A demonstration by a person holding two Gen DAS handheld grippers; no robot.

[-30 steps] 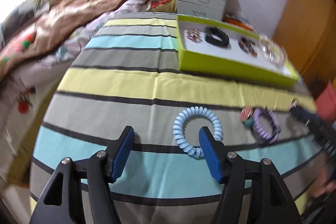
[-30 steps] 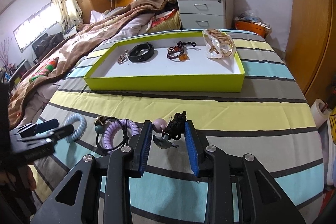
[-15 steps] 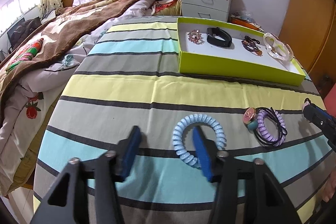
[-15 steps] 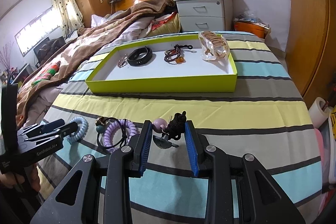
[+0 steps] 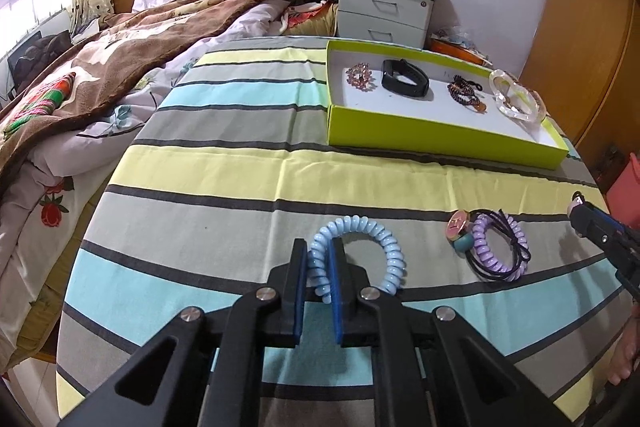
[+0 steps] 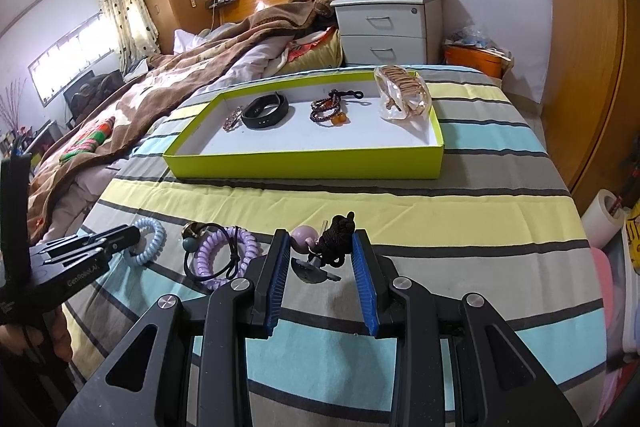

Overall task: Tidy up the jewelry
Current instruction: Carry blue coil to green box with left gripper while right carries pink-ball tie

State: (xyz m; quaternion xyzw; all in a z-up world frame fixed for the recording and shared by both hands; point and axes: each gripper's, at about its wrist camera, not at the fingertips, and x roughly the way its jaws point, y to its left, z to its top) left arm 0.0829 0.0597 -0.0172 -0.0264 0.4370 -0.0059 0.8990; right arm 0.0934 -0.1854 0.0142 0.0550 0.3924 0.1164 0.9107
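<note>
On the striped sheet (image 5: 224, 163), the left gripper (image 5: 319, 259) is clamped on the left side of the blue coil (image 5: 360, 247), its blue pads pressed against the loop while the rest of the coil arcs out to the right over the sheet. Just right of it lies the purple coil (image 5: 498, 247), tangled with a black cord (image 5: 508, 227) and touching a round charm (image 5: 458, 223) on its left edge. Farther right, the right gripper (image 6: 320, 263) stands with its jaws apart and nothing pinched; between them on the sheet sit a black knot (image 6: 340, 235), a pink bead (image 6: 304, 237) and a dark metal piece (image 6: 310, 269), none touched by the pads. Beyond, well apart from both grippers, the green tray (image 6: 304, 167) holds, left to right, a beaded bracelet (image 6: 232, 119), a black band (image 6: 266, 111), dark beads (image 6: 328, 111) and a clear bag (image 6: 402, 93) at the right end.
</note>
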